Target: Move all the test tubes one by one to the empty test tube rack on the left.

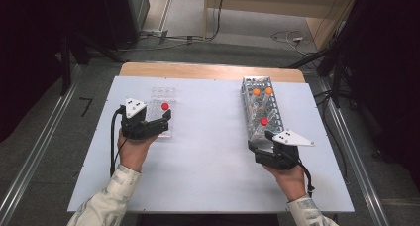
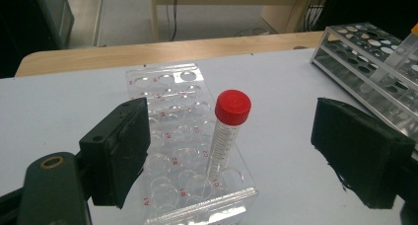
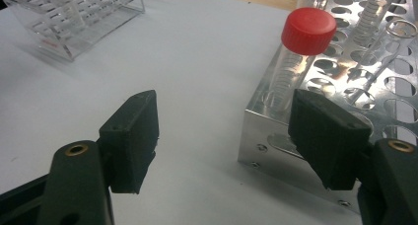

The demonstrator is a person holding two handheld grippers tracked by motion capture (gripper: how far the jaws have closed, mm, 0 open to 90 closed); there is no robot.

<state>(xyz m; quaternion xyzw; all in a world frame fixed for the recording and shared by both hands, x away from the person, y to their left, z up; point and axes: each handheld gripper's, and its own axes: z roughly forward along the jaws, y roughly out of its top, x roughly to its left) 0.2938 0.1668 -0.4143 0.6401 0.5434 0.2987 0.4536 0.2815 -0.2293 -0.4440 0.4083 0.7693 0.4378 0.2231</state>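
A red-capped tube (image 2: 226,136) stands upright in a clear plastic rack (image 2: 187,151) near the tabletop's left edge, the left gripper (image 2: 231,156) spread wide around it without touching. At the right edge, the right gripper (image 3: 224,136), jaws apart and empty, faces a metal rack (image 3: 355,101) holding another red-capped tube (image 3: 300,57).

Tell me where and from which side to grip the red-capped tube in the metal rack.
Grip the red-capped tube on its clear shaft just under the cap, above the metal rack. It leans in a hole at the rack's near corner, so the right gripper, jaws open, could probably come from the open table side.
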